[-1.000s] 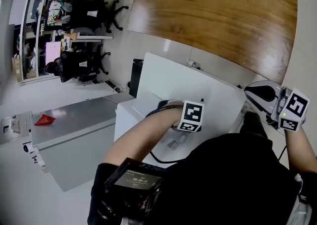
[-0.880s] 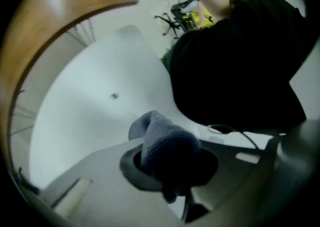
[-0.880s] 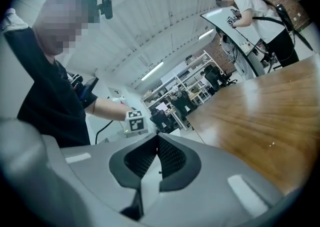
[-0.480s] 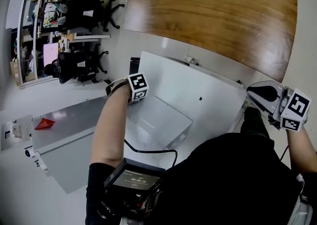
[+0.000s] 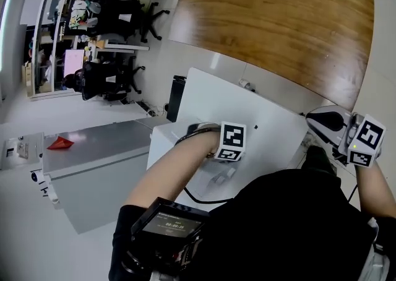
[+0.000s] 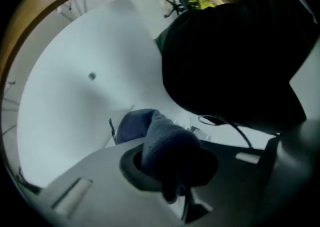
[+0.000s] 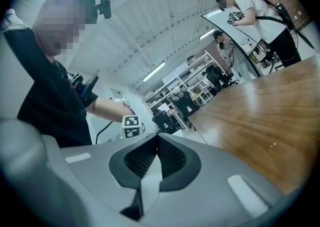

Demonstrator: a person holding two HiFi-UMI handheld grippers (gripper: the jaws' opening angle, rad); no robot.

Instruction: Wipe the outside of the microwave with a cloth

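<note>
The white microwave [image 5: 247,103] stands below me in the head view. My left gripper [image 5: 224,165] is at its near left side, jaws turned back toward my body and shut on a dark blue cloth [image 6: 162,143]. In the left gripper view the cloth bulges out between the jaws, with the microwave's white face [image 6: 75,96] just behind it; whether they touch I cannot tell. My right gripper [image 5: 328,119] hangs off the microwave's right end, apart from it. In the right gripper view my right gripper [image 7: 157,138] has its jaws shut on nothing.
A curved wooden table [image 5: 278,20] lies beyond the microwave. A grey cabinet [image 5: 99,150] with a small red object [image 5: 60,143] stands to the left. Office chairs [image 5: 114,17] are at the far left. A black cable [image 5: 198,199] runs along my left forearm. People [image 7: 250,6] stand in the distance.
Over the second my left gripper swept out to the microwave's far left corner and came back to its near side with the cloth. The right gripper has barely moved.
</note>
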